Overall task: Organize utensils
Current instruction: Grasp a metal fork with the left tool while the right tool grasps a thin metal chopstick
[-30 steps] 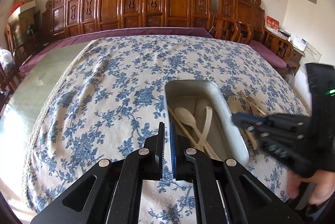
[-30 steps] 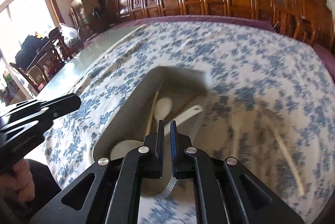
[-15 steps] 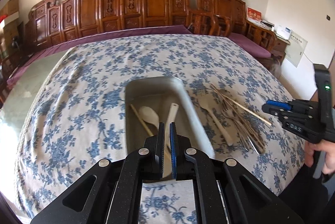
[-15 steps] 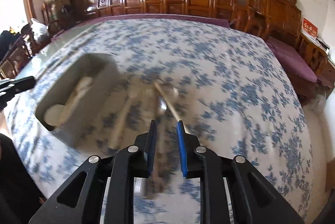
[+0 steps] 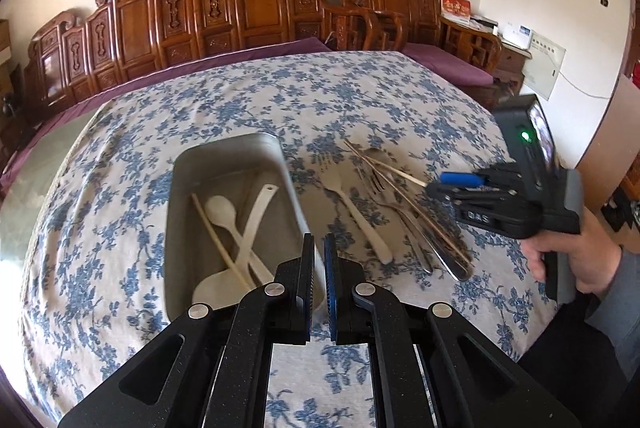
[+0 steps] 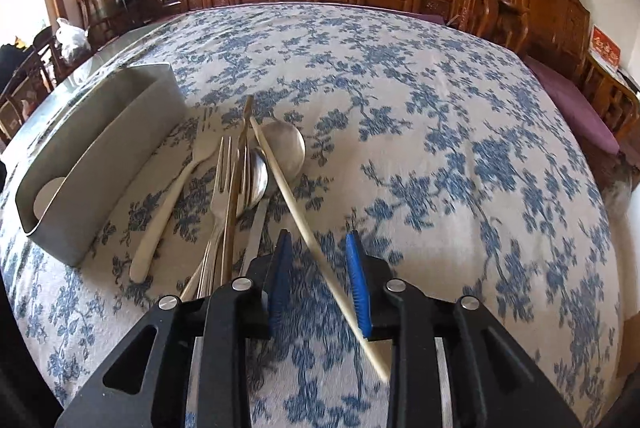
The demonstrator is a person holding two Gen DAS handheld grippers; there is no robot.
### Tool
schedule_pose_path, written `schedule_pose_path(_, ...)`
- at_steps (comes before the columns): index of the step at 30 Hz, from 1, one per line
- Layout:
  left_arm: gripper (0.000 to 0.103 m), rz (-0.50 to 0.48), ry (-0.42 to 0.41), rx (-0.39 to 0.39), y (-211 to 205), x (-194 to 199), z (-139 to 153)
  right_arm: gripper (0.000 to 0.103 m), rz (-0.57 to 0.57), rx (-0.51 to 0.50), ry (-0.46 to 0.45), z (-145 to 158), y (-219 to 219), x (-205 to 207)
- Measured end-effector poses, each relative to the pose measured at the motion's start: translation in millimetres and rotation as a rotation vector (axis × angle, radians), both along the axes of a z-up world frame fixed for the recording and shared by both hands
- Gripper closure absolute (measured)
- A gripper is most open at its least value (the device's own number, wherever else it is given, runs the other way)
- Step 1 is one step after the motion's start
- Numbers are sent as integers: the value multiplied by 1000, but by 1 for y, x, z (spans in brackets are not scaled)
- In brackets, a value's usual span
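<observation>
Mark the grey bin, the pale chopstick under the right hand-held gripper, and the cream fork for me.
grey bin (image 6: 120, 155): right wrist view, outer side wall.
pale chopstick (image 6: 292, 199): right wrist view, mid-shaft.
cream fork (image 6: 160, 220): right wrist view, handle.

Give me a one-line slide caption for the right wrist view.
Right gripper opening over a pale chopstick lying beside loose cutlery and a grey bin.

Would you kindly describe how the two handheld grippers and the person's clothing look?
Both the left gripper and the right gripper are speckled matte black with silver rivets and ribbed blue pads. The right one carries a green indicator light and raised lettering. A grey sleeve covers the wrist.
</observation>
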State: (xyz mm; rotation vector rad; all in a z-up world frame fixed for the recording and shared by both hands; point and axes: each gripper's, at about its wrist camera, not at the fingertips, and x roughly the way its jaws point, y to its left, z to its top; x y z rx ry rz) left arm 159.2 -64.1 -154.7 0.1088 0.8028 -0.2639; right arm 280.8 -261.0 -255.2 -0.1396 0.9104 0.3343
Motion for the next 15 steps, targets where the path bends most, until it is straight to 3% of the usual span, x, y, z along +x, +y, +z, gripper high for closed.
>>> schedule_pose_path(4, 99, -5, 18, 13, -10, 2, -3, 73, 11, -17, 7, -7, 0, 10)
schedule_pose_path(7, 99, -7, 24, 31, -17, 4, -4, 86, 21, -8, 22, -6, -2, 9)
schedule_pose_path(9, 98, -9, 28, 42, -23, 6, -3, 88, 25, -9, 24, -6, -4, 8)
schedule_pose_path(11, 92, -14, 30, 58, -28, 8, -3, 97, 26, 10, 29, -4, -8, 7)
schedule_pose_path(15, 88, -23, 44, 60, -38, 15, -2, 97, 2, 81, 11, 7, -23, 4)
